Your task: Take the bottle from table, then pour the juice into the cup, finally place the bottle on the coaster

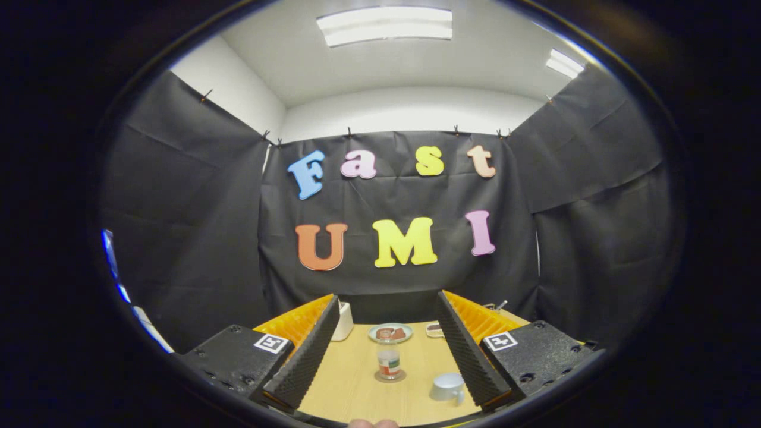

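Jaws spread wide, empty; bottle (389, 360) stands ahead between them, untouched.

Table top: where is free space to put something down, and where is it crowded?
Bare wood lies between the bottle and the white cup, and left of the bottle. The far edge is crowded: white box, plate, small dish. The claw is open.

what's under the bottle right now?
The bottle stands upright on a round dark coaster on the table; only the coaster's rim shows around the base, its middle is covered. The gripper is open, the bottle between its fingers, untouched.
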`<action>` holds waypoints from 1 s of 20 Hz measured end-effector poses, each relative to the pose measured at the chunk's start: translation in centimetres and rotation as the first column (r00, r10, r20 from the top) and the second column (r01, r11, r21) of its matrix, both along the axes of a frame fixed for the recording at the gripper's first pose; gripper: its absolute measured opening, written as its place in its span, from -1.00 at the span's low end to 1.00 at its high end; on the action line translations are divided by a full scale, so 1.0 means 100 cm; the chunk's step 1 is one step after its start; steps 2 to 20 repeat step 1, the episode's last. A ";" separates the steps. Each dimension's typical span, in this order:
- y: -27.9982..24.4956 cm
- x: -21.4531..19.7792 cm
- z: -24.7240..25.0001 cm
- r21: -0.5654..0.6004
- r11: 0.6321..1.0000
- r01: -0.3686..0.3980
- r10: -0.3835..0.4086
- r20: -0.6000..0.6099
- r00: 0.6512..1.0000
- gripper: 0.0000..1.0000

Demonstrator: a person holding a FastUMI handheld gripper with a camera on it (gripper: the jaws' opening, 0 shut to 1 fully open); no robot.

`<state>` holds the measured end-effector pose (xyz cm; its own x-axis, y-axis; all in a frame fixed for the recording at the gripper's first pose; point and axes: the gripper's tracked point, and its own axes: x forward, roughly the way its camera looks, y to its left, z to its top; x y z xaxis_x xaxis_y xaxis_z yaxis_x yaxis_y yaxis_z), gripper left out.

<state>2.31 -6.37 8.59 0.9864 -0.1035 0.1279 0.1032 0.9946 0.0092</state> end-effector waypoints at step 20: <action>0.000 0.000 0.001 -0.004 1.000 0.001 -0.001 0.000 1.000 1.00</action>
